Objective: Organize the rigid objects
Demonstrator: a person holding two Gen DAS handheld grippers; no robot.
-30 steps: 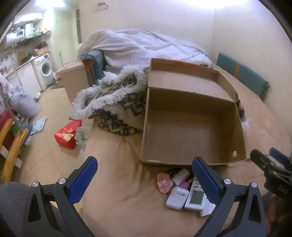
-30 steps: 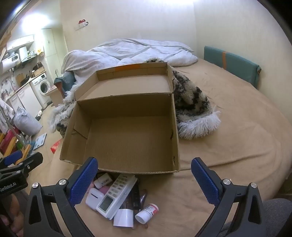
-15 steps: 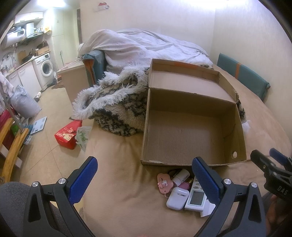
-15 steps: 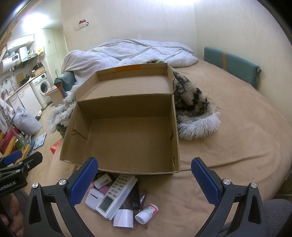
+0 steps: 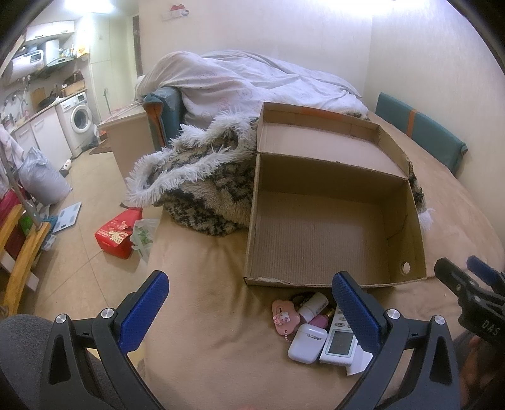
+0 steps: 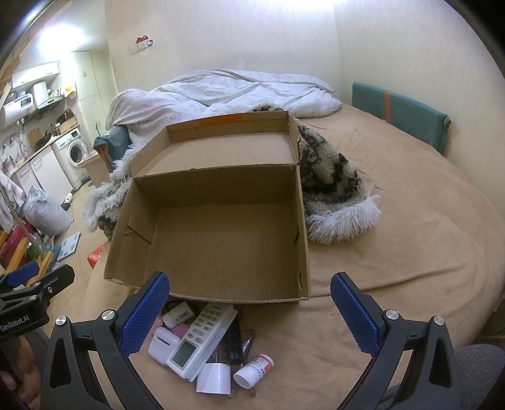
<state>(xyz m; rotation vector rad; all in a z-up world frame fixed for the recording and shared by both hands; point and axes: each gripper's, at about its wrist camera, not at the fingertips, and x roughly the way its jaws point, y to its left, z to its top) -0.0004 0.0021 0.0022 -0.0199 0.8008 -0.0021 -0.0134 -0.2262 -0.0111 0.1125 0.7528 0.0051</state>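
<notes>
Cardboard box (image 6: 221, 233) beyond both spread, empty-fingered grippers, left gripper (image 5: 252, 302), right gripper (image 6: 249, 302), white remote (image 6: 202, 340) between right fingers (image 6: 145, 312), bed (image 6: 410, 252) bare rightward.

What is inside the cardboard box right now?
Nothing visible: the cardboard box shows only its bare corrugated floor. The strip just behind its near wall is hidden in both views.

Warm, dimmish indoor light w/ a yellow cast; the ceiling lamp (image 5: 85, 4) blows out top left in the left view and glares as a soft patch on the wall (image 6: 60, 34) in the right. Shadows soft, darkest inside the box (image 6: 221, 195). Strong fisheye bend and black vignette at corners; centre sharp, edges slightly soft.
</notes>
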